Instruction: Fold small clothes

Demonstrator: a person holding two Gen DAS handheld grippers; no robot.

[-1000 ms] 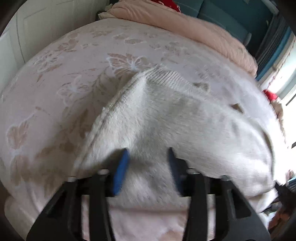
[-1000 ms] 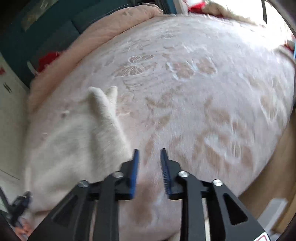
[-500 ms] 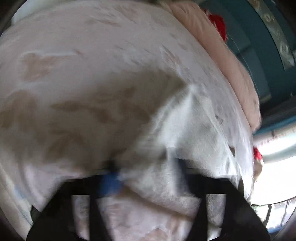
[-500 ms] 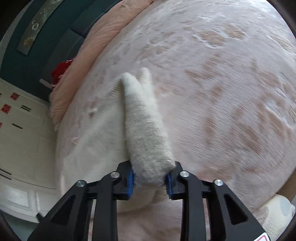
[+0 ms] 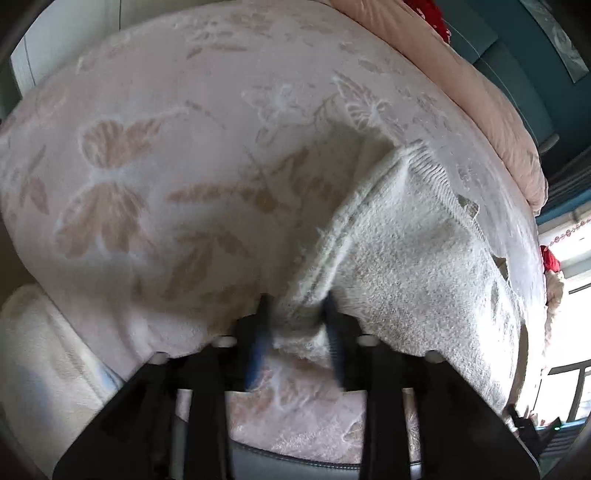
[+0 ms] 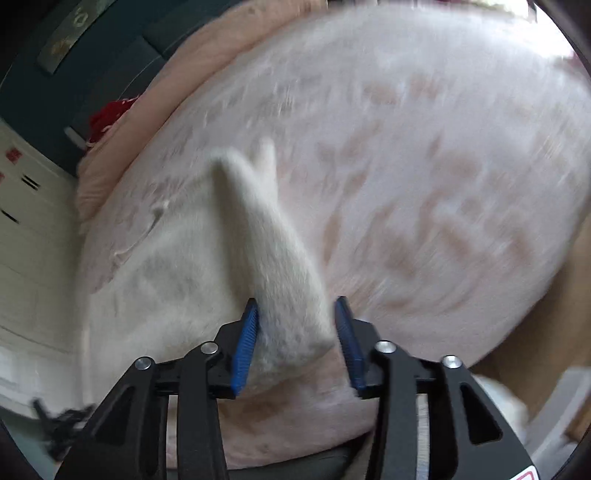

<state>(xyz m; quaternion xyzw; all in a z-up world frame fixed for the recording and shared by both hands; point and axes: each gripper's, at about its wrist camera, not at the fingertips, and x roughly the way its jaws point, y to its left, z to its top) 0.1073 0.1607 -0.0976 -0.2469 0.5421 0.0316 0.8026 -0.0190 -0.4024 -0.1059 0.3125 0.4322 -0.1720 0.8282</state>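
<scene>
A white fuzzy knitted garment lies on a pink bedspread with a butterfly pattern. My left gripper is shut on the garment's near left edge, which bunches up between the blue pads. In the right wrist view the garment lies to the left, and a folded ridge of it runs into my right gripper. The right jaws stand a little wider than the fabric, which touches the left pad.
A peach quilt and a red item lie along the far side of the bed by a teal headboard. White cupboards stand on the left in the right wrist view. The bed's near edge is just below both grippers.
My left gripper has closed onto the garment's near edge. My right gripper went onto the garment's folded edge, gripped it, and its jaws have now widened around it.
</scene>
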